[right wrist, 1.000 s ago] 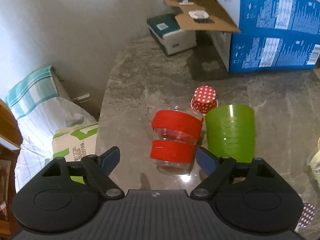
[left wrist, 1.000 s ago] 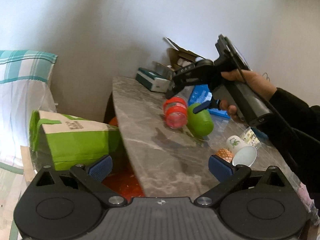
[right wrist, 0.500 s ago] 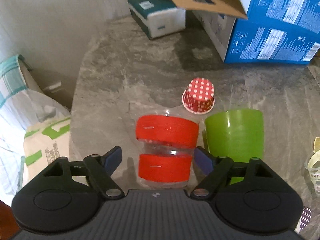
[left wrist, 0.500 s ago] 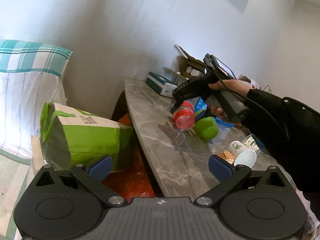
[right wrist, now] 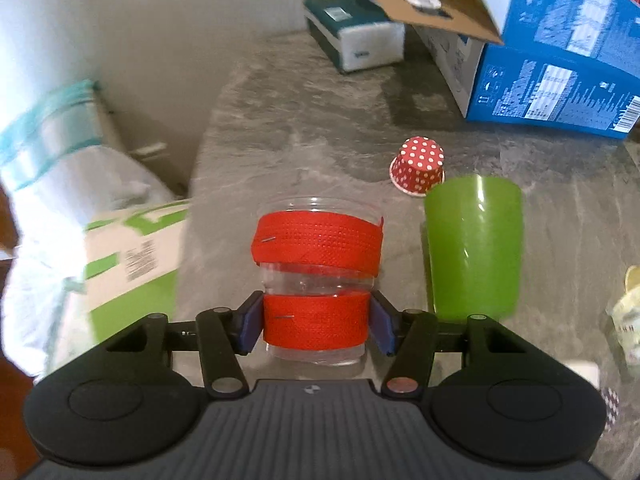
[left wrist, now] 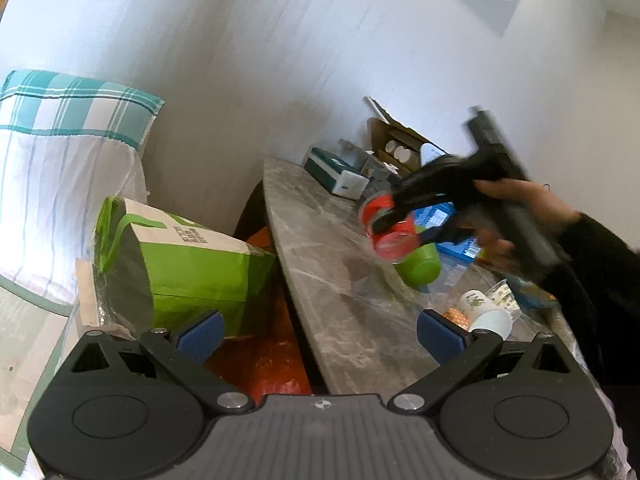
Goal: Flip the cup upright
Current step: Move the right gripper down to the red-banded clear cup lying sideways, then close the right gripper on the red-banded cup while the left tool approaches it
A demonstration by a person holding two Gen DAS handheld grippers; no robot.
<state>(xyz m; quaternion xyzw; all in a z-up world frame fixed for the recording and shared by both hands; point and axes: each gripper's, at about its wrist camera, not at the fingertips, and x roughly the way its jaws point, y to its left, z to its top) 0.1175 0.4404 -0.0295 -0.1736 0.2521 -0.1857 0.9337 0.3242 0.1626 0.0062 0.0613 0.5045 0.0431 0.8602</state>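
A clear plastic cup with two red bands lies on its side on the grey marble table. My right gripper is shut on the cup's lower red band, a blue pad on each side. In the left wrist view the cup shows blurred in the right gripper, a little above the table. My left gripper is open and empty, off the table's near left edge.
A green cup lies right beside the clear cup, and a red polka-dot paper cup stands upside down behind it. A blue box and a teal box stand at the back. Paper cups lie near right; a green bag sits left of the table.
My right gripper has closed on the clear cup's lower red band and seems to have raised it slightly. My left gripper has drawn back and stays open.
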